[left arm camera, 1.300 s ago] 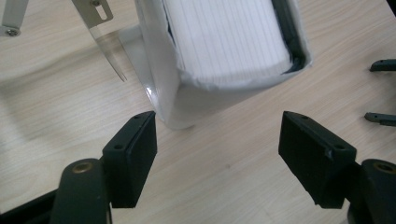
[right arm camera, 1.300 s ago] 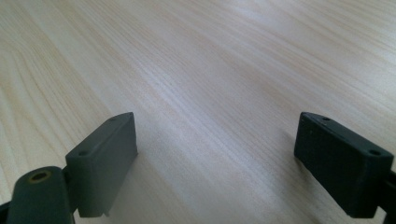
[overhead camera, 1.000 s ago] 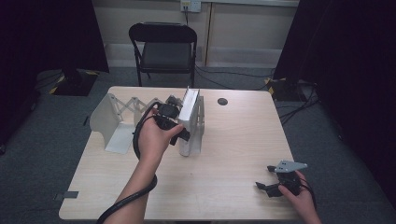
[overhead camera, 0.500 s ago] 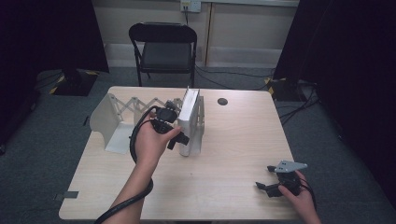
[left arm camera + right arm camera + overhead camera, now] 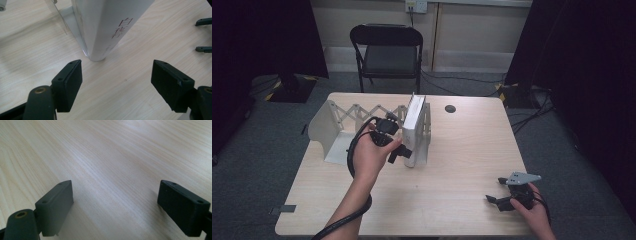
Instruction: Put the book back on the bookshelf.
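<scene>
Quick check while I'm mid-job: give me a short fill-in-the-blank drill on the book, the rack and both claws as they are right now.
1. The white book stands ____ against the end plate of the expanding rack.
2. The left claw has its jaws ____, with the book's spine just ahead of them and touching neither pad.
3. The right claw sits near the table's front ____ corner in the high view.
4. Beyond the table stands a black folding ____.

Missing words: upright; open; right; chair
</scene>
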Demonstrator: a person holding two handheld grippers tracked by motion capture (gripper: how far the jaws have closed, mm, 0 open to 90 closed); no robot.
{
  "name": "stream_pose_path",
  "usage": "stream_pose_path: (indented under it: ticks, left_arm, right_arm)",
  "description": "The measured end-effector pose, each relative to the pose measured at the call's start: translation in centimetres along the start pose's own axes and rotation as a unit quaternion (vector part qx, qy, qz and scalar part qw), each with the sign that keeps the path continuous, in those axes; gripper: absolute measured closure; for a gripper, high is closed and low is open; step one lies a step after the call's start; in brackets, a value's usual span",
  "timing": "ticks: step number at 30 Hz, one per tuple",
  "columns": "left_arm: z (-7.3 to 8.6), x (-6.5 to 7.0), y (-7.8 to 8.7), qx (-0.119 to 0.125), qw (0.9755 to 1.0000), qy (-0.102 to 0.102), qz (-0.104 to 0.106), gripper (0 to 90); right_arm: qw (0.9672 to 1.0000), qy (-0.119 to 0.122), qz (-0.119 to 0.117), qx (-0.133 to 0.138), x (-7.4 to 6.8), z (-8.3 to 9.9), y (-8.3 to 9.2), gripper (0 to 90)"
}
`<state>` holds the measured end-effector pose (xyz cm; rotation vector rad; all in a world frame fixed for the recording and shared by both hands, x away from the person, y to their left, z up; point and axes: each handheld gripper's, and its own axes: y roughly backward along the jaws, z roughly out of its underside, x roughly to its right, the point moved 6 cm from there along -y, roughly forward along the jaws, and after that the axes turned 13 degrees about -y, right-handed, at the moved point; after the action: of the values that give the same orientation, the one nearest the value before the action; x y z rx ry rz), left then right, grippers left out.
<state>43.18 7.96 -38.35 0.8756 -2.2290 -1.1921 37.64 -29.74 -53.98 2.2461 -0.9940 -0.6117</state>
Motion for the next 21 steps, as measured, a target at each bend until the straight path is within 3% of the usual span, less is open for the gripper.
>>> stream_pose_path:
  ticks: [21]
  left_arm:
    - [1.8,-0.7,-0.2,0.010,0.9999,-0.011,0.007,24.5]
  right_arm:
    - [1.0000,0.000,0.000,0.001,0.0,0.0,0.0,12.8]
